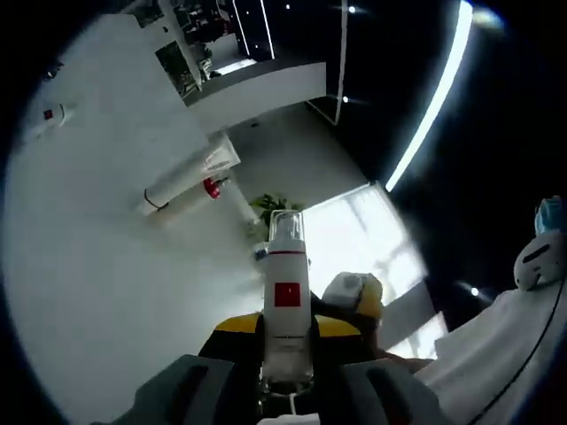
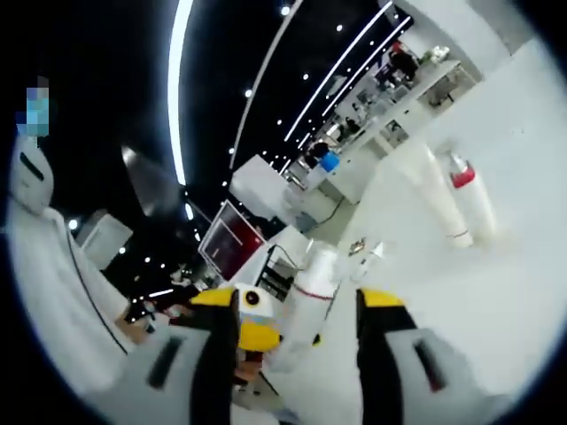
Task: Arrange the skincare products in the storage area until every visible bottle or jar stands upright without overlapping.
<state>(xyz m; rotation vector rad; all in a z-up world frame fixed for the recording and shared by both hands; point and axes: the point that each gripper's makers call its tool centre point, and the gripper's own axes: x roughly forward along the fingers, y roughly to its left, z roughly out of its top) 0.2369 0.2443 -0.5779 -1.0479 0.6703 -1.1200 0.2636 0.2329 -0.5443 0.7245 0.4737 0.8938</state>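
Bottle [image 1: 286, 305], white with red square: clamped between left gripper [image 1: 285, 382] jaws, lifted off the white table [image 1: 106, 292]; right gripper [image 2: 301, 354] spread, holding nothing; next, stand it beside the bottles [image 1: 190, 181] lying there

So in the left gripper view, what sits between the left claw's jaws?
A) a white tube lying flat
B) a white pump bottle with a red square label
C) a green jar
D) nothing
B: the white pump bottle with a red square label and clear cap stands upright between the left claw jaws.
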